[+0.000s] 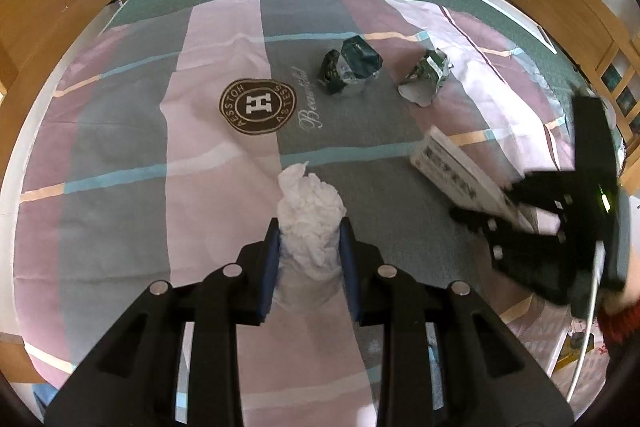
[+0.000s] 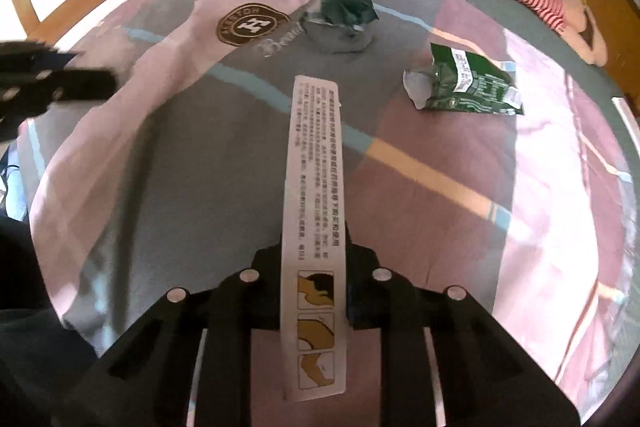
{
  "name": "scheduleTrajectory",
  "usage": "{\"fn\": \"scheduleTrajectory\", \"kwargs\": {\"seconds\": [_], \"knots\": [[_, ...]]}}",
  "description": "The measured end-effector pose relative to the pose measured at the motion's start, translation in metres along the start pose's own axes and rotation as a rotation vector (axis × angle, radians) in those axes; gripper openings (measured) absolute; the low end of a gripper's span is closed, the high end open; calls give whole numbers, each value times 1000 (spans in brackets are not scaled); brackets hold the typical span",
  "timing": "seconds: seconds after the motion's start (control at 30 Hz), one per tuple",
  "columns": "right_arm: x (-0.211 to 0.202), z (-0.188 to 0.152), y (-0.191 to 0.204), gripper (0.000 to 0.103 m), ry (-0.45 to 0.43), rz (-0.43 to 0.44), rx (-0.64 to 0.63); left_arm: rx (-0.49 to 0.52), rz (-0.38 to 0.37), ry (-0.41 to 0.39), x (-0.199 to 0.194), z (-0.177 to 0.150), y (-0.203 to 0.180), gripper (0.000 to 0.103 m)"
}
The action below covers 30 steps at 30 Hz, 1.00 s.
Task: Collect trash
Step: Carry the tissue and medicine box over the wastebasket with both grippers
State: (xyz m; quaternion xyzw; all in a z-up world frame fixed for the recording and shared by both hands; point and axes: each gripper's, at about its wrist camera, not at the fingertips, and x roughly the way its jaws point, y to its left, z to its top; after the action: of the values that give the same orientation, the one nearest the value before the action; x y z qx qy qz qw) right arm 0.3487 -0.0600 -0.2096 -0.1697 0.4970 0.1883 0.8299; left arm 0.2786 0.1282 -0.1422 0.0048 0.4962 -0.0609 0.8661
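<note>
The left gripper [image 1: 308, 251] is clamped on a crumpled white tissue [image 1: 310, 219], its blue pads pressed against both sides of the wad, which sticks out toward 12 o'clock. The right gripper [image 2: 314, 255] is closed on a flat white box [image 2: 314, 211] printed with text and small pictures; the box's long axis runs straight out along the fingers toward 12 o'clock. In the left view the right gripper [image 1: 496, 217] appears blurred at 3 o'clock, with the box [image 1: 460, 171] slanting up toward 10 o'clock from it.

Two pieces of trash lie loose on the bed [image 1: 120, 147]. A crumpled dark bag [image 1: 350, 71] sits at 12 o'clock from the left gripper, just right of the round logo [image 1: 258, 106]. A torn green packet [image 1: 426, 77] lies just beside it to the right. From the right gripper, the bag [image 2: 342, 21] is at 12 o'clock and the packet [image 2: 466, 83] at about 1 o'clock, long axis running roughly 9 to 3, open torn end at the 9 side.

Both grippers look full, so a drop-off probably comes before another pickup. After that, the packet seems nearer the right hand, the bag about level between the two.
</note>
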Motion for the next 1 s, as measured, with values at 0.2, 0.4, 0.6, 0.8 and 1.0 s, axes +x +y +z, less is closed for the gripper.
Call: {"fn": "scheduleTrajectory", "kwargs": {"seconds": [0.2, 0.4, 0.6, 0.8, 1.0], "knots": [[-59, -1, 42, 21, -99, -191, -4, 4, 43, -40, -10, -1, 3, 28], [-101, -5, 68, 21, -184, -243, -10, 11, 63, -61, -17, -2, 5, 29], [-117, -5, 82, 21, -213, -256, -17, 30, 81, -86, -24, -3, 7, 28], [-127, -5, 87, 21, -235, -260, 2, 40, 66, -118, -37, -4, 7, 27], [-153, -18, 86, 21, -272, -263, 33, 46, 83, -200, -72, -9, -6, 27]]}}
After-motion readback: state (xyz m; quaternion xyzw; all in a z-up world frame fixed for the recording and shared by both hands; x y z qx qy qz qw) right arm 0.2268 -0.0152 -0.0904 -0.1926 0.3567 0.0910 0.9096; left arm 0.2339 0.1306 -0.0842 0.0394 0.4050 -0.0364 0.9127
